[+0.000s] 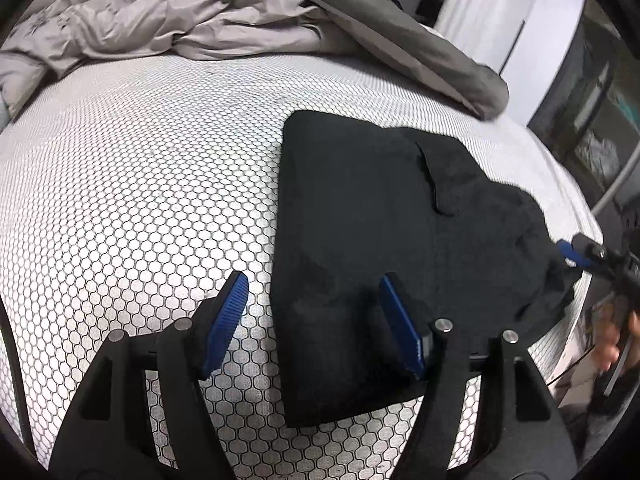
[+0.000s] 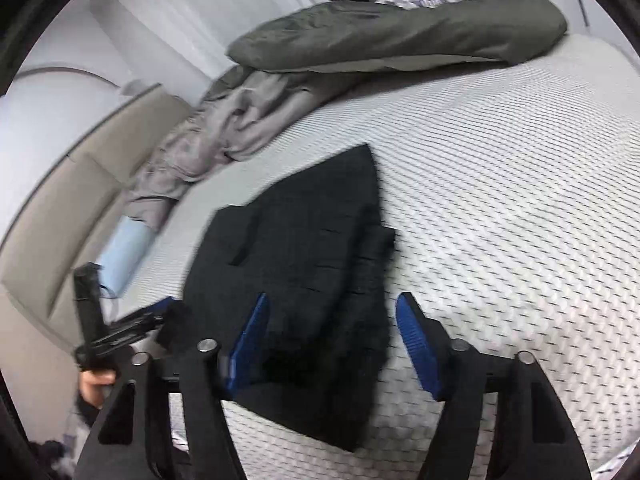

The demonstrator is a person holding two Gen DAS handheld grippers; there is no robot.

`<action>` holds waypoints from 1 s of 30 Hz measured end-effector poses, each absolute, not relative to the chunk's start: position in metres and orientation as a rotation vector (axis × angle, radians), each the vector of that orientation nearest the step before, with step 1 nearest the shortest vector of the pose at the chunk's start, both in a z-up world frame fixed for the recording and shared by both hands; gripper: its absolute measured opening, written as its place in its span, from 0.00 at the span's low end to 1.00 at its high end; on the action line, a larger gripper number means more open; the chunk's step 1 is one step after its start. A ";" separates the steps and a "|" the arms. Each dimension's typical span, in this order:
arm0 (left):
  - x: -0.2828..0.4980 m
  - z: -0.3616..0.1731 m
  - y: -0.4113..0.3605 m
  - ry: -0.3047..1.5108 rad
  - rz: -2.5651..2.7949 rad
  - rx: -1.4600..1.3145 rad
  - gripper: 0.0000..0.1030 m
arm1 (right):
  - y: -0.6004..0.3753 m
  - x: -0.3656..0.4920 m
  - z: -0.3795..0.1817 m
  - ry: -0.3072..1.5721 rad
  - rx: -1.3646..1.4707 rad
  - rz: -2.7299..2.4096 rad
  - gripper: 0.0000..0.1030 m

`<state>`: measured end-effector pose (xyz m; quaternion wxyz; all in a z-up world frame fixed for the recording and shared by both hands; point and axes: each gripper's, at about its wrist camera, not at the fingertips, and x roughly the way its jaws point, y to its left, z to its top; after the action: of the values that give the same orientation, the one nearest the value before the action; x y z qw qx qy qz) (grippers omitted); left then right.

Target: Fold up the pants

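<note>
We judge the main risk to be the loose, bunched flap of the black pants (image 1: 384, 216) on the right gripper's side: if we pinch only its top layer, the fold could slide apart. The pants lie folded on the bed (image 1: 140, 168), near its front edge. Our left gripper (image 1: 316, 320) tilts down over the pants' near-left edge, fingers released, nothing between them. Our right gripper (image 2: 332, 344) angles down likewise, fingers spread astride the flap, not pressing.

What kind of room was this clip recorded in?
Most likely a bedroom. The black pants lie on a bare mattress with a honeycomb-patterned cover, rumpled grey bedding is pushed to its far side, and a padded headboard runs along one edge.
</note>
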<state>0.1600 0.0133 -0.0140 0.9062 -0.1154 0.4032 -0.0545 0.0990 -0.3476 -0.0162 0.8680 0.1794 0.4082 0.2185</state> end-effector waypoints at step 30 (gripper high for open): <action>0.165 -0.023 0.004 0.863 -0.105 -0.183 0.64 | -0.368 0.093 -0.028 0.965 0.385 0.405 0.39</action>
<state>0.1647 0.0042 -0.0231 0.9029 -0.0884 0.4176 -0.0508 0.0928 -0.3678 -0.0281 0.8486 0.1828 0.4578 0.1922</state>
